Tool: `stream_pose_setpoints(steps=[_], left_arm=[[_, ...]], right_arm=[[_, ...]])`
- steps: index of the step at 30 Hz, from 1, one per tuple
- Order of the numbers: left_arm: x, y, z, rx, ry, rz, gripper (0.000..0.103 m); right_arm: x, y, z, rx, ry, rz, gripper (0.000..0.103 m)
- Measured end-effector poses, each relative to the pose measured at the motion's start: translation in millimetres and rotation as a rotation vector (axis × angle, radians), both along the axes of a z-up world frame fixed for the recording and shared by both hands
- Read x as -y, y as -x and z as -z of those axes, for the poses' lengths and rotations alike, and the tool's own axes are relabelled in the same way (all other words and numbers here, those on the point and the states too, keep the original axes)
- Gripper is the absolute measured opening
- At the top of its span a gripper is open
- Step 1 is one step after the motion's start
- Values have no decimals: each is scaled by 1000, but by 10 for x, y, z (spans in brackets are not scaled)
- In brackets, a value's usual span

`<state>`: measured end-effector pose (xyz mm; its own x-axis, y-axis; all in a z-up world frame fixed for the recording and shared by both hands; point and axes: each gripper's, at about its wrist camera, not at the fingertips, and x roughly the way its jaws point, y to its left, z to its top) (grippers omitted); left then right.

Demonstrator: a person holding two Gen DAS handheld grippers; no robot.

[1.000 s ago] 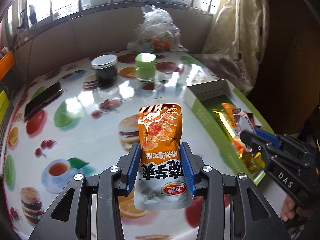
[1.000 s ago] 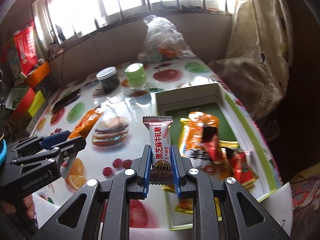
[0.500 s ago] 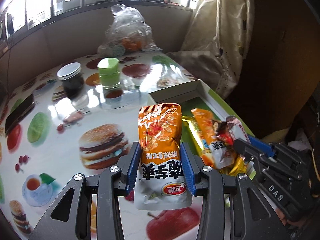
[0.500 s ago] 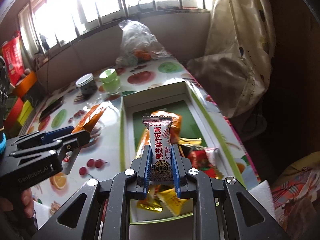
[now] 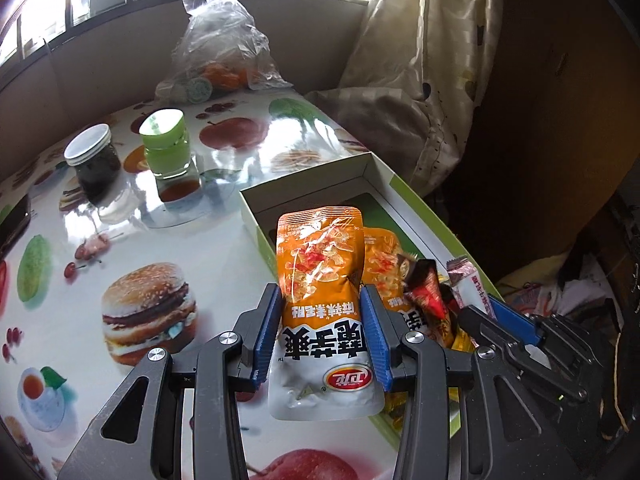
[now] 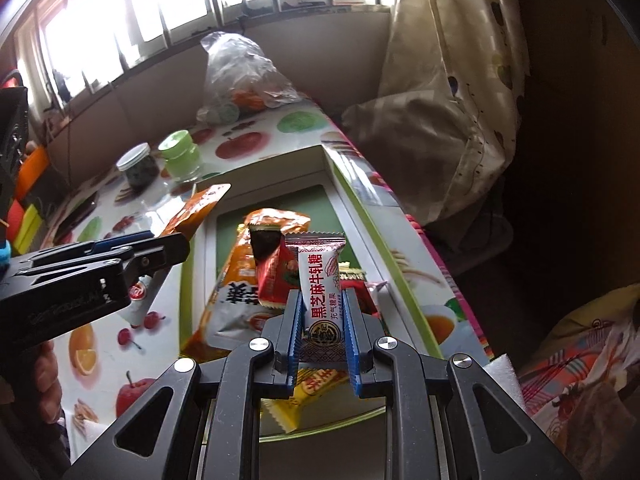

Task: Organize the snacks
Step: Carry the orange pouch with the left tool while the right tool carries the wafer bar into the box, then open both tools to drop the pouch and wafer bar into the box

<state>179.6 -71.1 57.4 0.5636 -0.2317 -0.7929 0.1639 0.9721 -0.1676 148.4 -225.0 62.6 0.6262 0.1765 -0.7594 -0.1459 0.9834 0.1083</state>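
Two packets are gripped, long axes running toward 12 o'clock: the left gripper has its jaws clenched on the orange pouch, the right gripper on the candy bar. Beyond them the box lies open; the right gripper hangs directly over it, the left at its 9 o'clock wall above the surface.

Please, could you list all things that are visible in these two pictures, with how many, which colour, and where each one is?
orange snack pouch: 1, orange and white, in left gripper above box edge
nougat candy: 1, white and red, in right gripper above box
box: 1, white and green, table's right side, holding several snack packets
dark jar: 1, white lid, far left
green jar: 1, beside dark jar
plastic bag: 1, clear, far edge
table: 1, fruit print
left gripper: 1, black and blue
right gripper: 1, black and blue
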Motion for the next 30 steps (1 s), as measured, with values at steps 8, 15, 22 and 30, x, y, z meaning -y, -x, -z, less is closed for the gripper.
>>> stream_pose_setpoints(steps=[8,15,22,30], left_arm=[[87,-113,101,-25,-3,6,42],[140,-171,132,-18,-11,8,45],[218,-204,130,-21,-17,17,47],[302,-213,187,-42,-8,34,52]], right_arm=[[50,-70,72,-8,9,14,18],[51,-115,137,-10,11,17,18],[65,-121,145,-9,3,25,21],[78,-111,128,-2,-3,34,35]])
